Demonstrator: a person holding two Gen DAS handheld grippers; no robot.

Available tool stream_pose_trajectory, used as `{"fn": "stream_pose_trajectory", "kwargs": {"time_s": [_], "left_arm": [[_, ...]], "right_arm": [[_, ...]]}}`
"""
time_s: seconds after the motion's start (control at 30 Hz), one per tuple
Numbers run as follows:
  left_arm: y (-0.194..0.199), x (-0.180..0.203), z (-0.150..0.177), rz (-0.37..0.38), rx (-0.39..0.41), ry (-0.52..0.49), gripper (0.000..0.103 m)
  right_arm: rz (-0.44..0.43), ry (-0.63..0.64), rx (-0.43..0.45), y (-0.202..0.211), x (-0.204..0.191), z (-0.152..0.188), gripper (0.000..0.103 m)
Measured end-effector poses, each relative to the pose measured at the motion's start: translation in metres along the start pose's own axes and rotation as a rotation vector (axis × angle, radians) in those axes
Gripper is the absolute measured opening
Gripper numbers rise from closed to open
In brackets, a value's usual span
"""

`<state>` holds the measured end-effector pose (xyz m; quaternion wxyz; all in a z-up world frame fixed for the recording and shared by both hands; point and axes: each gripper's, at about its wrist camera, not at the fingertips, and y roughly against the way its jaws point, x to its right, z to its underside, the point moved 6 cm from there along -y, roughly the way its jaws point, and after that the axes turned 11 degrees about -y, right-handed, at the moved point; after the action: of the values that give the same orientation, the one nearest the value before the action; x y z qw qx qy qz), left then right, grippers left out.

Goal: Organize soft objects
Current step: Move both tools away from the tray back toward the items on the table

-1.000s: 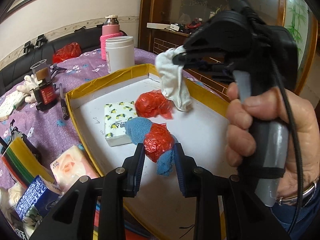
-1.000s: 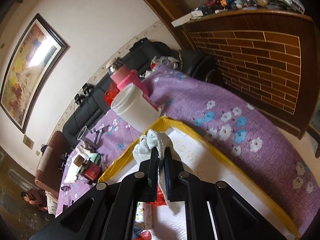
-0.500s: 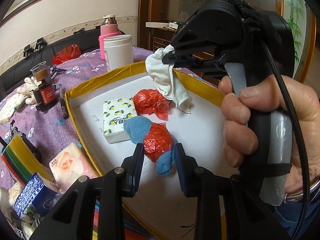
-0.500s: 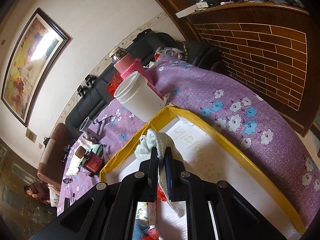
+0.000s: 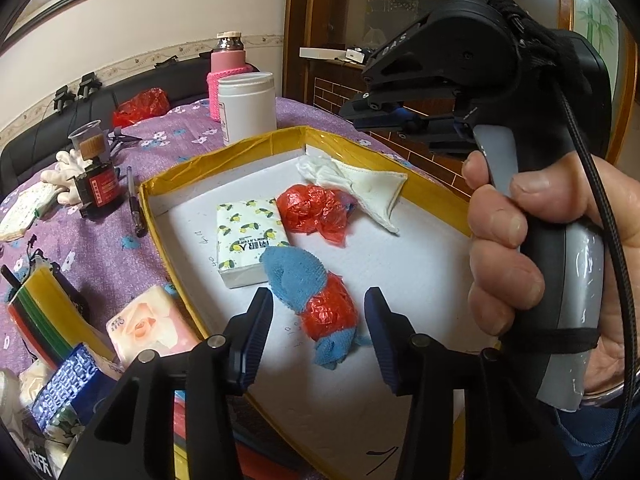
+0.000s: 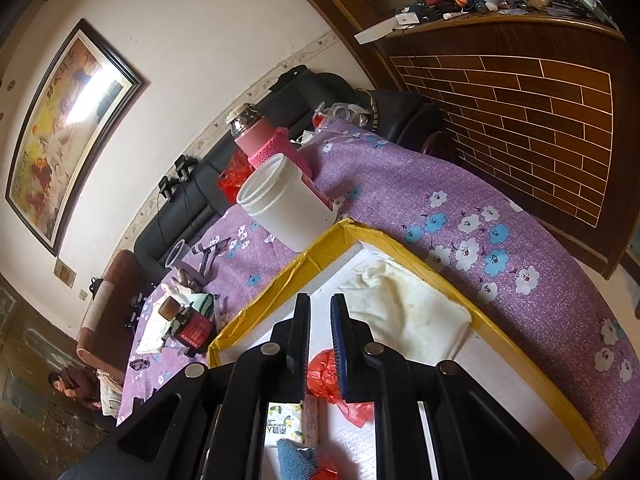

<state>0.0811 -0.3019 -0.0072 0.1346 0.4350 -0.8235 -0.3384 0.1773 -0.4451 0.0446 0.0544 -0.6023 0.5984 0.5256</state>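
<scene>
1. The left gripper (image 5: 318, 316) sits low in the centre of the left wrist view. Its jaws are opening, and the blue cloth bundle (image 5: 310, 294) wrapped in red plastic lies between them without either pad pressing on it.
2. The right gripper (image 6: 320, 332) is nearly closed, a narrow slit between the pads, with nothing held. A hand (image 5: 532, 264) grips its handle at the right of the left wrist view.
3. The yellow-rimmed tray (image 5: 248, 146) lies on the purple floral worktop (image 5: 100, 240).
4. Inside the tray, the white cloth (image 5: 360, 184) lies flat in the far corner against the rim.
5. A crumpled red bag (image 5: 312, 212) lies just below that cloth, beside a lemon-print tissue pack (image 5: 246, 236) that touches the blue bundle.
6. A white jar (image 5: 248, 106) stands just outside the tray's far rim, with a pink bottle (image 5: 228, 60) behind it.
</scene>
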Motion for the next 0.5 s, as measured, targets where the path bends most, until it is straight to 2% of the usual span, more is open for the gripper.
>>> {"fn": "stream_pose_trajectory", "kwargs": {"time_s": [0.5], "left_arm": [[0.0064,-0.0043,-0.0032,-0.046,0.027,-0.009,0.057]], "right_arm": [[-0.021,-0.009,0.013,0.0061,-0.0017,-0.0029,0.012]]}}
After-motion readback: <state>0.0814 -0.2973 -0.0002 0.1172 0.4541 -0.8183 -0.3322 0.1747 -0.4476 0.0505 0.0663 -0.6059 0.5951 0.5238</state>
